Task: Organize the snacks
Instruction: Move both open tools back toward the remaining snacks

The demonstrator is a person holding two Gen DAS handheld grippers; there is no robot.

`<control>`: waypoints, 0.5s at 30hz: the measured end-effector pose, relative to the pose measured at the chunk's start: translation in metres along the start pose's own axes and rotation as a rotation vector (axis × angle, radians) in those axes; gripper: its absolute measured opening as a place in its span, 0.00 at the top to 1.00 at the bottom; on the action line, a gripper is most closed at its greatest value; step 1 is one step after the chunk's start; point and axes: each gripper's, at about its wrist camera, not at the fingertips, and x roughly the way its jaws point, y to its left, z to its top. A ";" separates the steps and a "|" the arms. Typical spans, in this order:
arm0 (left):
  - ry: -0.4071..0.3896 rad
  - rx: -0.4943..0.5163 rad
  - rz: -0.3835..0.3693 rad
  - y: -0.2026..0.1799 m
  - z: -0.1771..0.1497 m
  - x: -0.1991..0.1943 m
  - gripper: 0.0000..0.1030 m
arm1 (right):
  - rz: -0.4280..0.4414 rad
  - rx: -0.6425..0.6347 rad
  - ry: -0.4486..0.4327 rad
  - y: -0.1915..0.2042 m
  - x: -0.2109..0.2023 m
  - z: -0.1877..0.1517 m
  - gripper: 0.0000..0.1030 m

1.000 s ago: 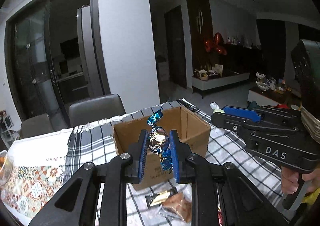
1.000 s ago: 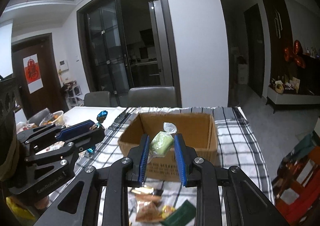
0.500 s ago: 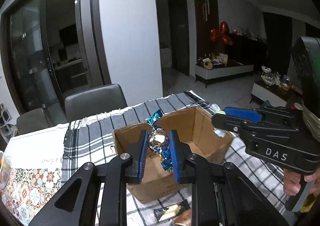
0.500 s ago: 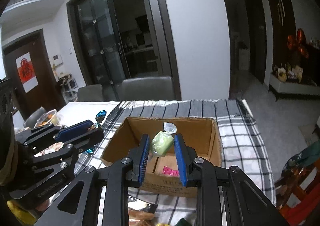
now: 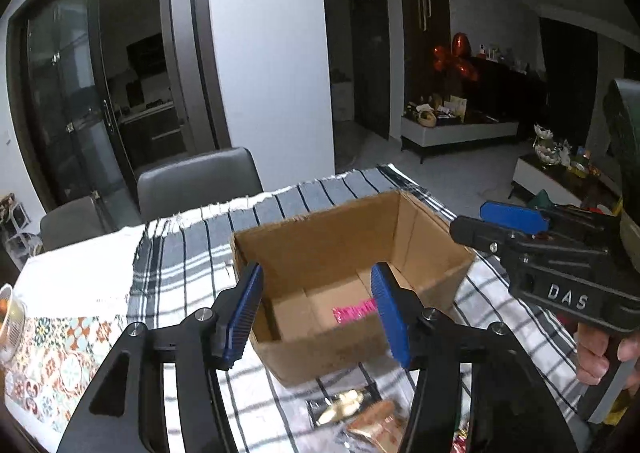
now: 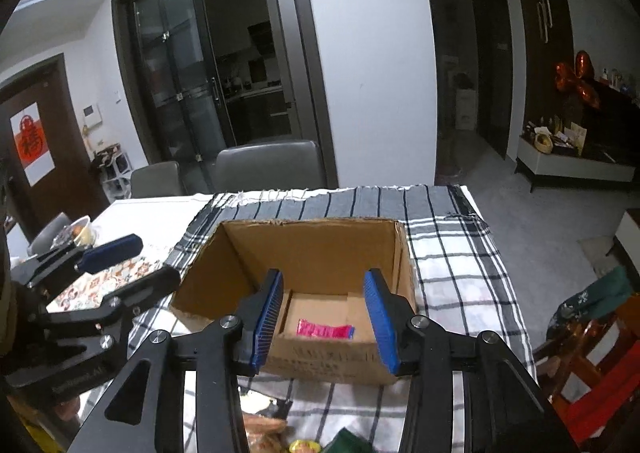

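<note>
An open cardboard box (image 5: 340, 237) (image 6: 320, 249) stands on a checked cloth. A pink snack packet (image 5: 354, 309) (image 6: 325, 330) lies on its floor. My left gripper (image 5: 316, 313) is open and empty, held above the box's near left corner; it also shows at the left of the right wrist view (image 6: 120, 265). My right gripper (image 6: 325, 319) is open and empty above the box's near edge; it also shows at the right of the left wrist view (image 5: 500, 223). Loose wrapped snacks (image 5: 360, 413) (image 6: 272, 433) lie on the cloth in front of the box.
The checked cloth (image 6: 452, 253) covers the table's right half; a patterned mat (image 5: 44, 349) and a bowl (image 6: 80, 229) sit at the left. Grey chairs (image 5: 196, 185) stand behind the table. A red stool (image 6: 592, 393) is at the lower right.
Both grippers have opened. The blue-wrapped candy has left my left gripper and the green snack has left my right gripper; neither is visible now. Both grippers moved closer over the box.
</note>
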 end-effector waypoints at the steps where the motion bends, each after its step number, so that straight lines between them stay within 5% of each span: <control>1: 0.004 -0.006 -0.004 -0.001 -0.003 -0.002 0.47 | 0.008 0.009 0.002 -0.001 -0.004 -0.003 0.58; 15: -0.075 0.018 -0.014 -0.025 -0.048 -0.055 0.47 | 0.010 0.023 -0.039 -0.001 -0.053 -0.058 0.58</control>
